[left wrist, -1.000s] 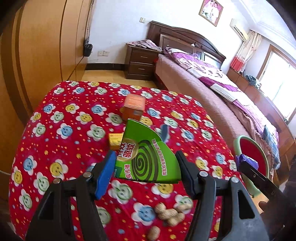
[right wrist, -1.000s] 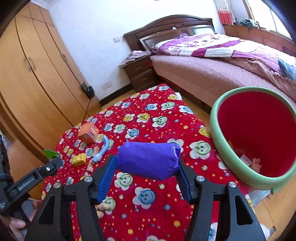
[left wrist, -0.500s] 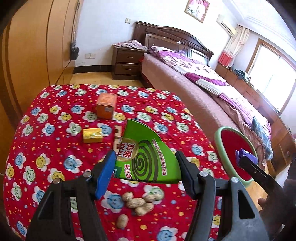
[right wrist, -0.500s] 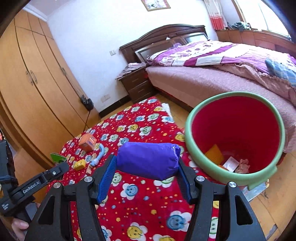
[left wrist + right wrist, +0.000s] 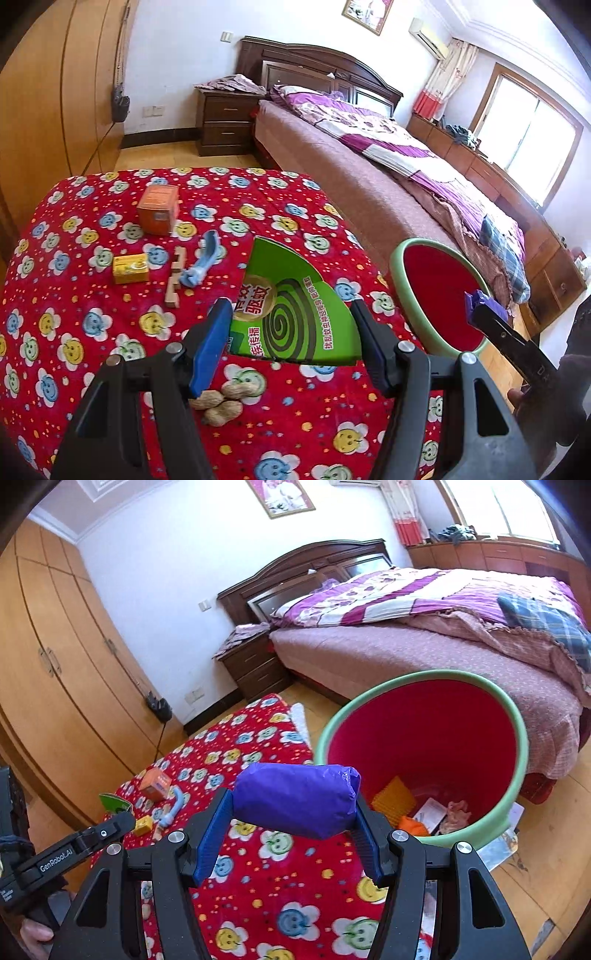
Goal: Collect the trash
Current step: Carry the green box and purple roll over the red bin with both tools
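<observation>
- Left gripper (image 5: 291,343) is clenched on a green fan-shaped cardboard mosquito-coil packet (image 5: 291,314); the round red green-rimmed plastic bin (image 5: 397,280) lies ahead to its right.
- Right gripper (image 5: 291,830) clasps a purple plastic pouch (image 5: 295,799), long axis crosswise between the pads; the bin sits just ahead-right, nearer this hand.

Bright daylight pours in from the window (image 5: 532,122), blown out to white glare. Both views are sharp, with strong fisheye bending and dark vignetted corners farthest from the window.
</observation>
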{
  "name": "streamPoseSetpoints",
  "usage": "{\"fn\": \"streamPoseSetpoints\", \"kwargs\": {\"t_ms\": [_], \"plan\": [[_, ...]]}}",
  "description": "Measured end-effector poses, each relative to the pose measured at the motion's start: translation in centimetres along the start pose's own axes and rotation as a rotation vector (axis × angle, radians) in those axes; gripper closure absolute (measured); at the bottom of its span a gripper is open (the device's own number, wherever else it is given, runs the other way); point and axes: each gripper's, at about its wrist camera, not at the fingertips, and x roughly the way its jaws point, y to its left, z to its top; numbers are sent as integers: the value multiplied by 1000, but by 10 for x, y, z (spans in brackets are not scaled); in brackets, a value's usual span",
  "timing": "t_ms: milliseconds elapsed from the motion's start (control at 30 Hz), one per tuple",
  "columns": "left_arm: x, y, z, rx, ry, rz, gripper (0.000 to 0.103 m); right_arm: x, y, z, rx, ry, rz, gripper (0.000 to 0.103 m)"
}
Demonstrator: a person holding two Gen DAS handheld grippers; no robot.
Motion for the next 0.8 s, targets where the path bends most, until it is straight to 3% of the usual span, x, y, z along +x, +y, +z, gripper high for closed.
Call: {"fn": "streamPoseSetpoints", "kwargs": {"t_ms": [367, 800], "plan": [[18, -36, 1, 57, 13, -55, 37, -4, -37, 2, 55, -25, -44, 40], [37, -79, -2, 150, 17, -125, 37, 7, -94, 5, 119, -21, -157, 38]]}}
